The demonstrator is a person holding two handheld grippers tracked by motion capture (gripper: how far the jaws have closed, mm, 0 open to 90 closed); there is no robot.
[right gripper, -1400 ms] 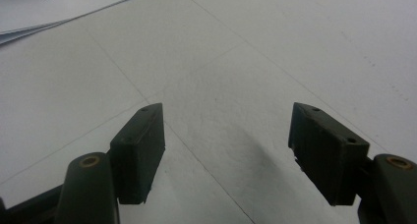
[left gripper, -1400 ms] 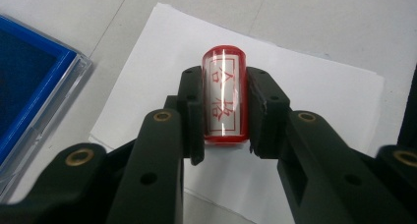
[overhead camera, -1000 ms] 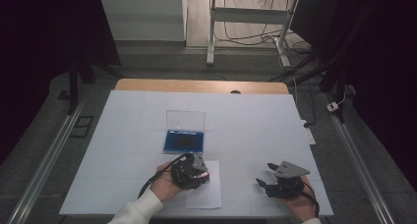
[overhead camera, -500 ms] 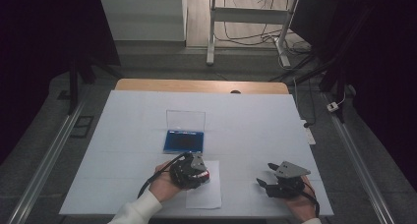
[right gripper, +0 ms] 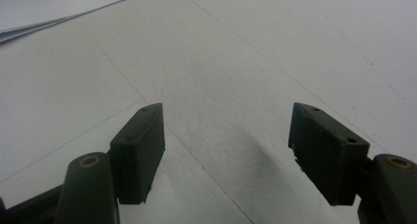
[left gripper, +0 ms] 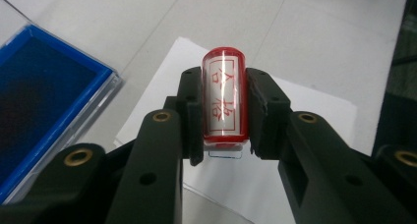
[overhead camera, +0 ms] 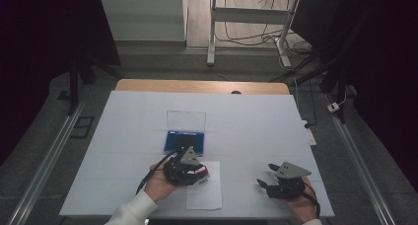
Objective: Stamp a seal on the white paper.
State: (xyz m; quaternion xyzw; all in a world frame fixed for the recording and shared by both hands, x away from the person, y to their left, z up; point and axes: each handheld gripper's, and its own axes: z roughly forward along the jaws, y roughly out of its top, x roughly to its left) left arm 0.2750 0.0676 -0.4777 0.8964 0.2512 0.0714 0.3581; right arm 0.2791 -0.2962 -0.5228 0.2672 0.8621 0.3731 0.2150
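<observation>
overhead, white table (overhead camera: 246,121) in dark room; left hand-held gripper (left gripper: 223,111) clamps red stamp (left gripper: 224,98), right hand-held gripper (right gripper: 226,150) wide.

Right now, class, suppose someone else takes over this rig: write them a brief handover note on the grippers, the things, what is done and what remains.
Left gripper: shut on the red cylindrical stamp with the white label, held over the white sheet of paper.
Right gripper: open, holding nothing, low over the white table.
Blue ink pad in the clear open case: just beyond the paper.
Done: stamp picked up.
Left: probably pressing it on the paper; no print visible there.
</observation>
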